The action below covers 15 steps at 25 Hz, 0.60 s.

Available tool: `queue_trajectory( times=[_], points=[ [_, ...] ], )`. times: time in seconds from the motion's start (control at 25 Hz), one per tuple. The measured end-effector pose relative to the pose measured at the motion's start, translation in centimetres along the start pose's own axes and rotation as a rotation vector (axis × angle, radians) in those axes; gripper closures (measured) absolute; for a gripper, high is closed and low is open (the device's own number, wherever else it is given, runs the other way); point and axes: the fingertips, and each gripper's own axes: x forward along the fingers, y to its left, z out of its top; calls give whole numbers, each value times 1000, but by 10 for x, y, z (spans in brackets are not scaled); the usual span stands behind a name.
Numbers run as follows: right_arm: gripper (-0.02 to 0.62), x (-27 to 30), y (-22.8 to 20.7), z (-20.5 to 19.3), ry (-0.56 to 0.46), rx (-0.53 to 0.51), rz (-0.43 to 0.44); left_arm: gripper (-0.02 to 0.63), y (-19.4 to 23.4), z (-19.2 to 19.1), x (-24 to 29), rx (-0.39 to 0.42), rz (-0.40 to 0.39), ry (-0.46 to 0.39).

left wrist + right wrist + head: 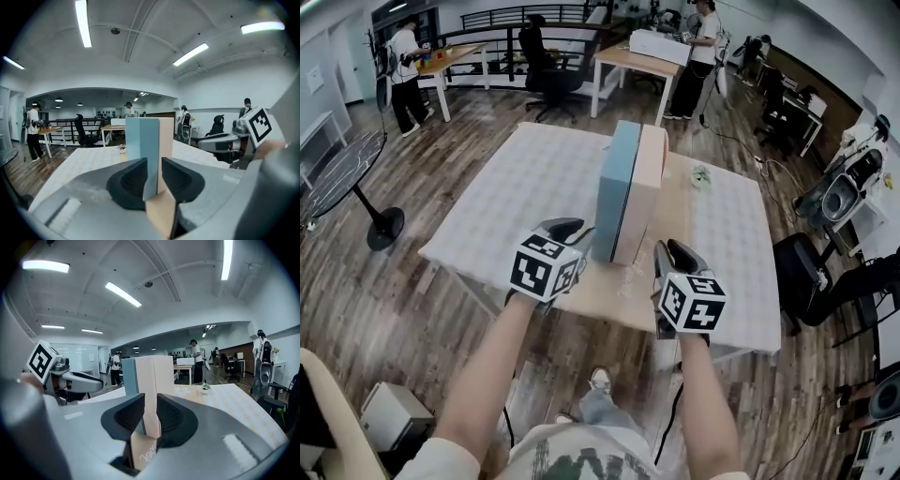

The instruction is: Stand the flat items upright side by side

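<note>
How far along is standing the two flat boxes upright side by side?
Done: the light blue flat box and the peach flat box stand upright, side by side, on the cloth-covered table. In hand: nothing; the left hand-held gripper and right hand-held gripper sit empty, jaws apart. Left: nothing visible.

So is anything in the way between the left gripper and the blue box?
No, nothing visible is. The blue box stands upright just past the left gripper, seen through the gap between its open fingers, right beside the pink box.
</note>
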Motion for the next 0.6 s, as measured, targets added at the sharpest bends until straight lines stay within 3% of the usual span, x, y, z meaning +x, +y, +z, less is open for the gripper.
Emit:
queue_trajectory(
  times=[0.16,0.28,0.6],
  points=[
    [531,-24,5,0,-7,-18,-15,540,4,-3,-30,-42,36,-33],
    [579,-38,7,9,-23,-36,-15,600,6,-2,-45,-50,53,-51],
    [595,-58,8,23,-45,-67,-23,601,0,6,-62,-30,51,-59]
  ],
)
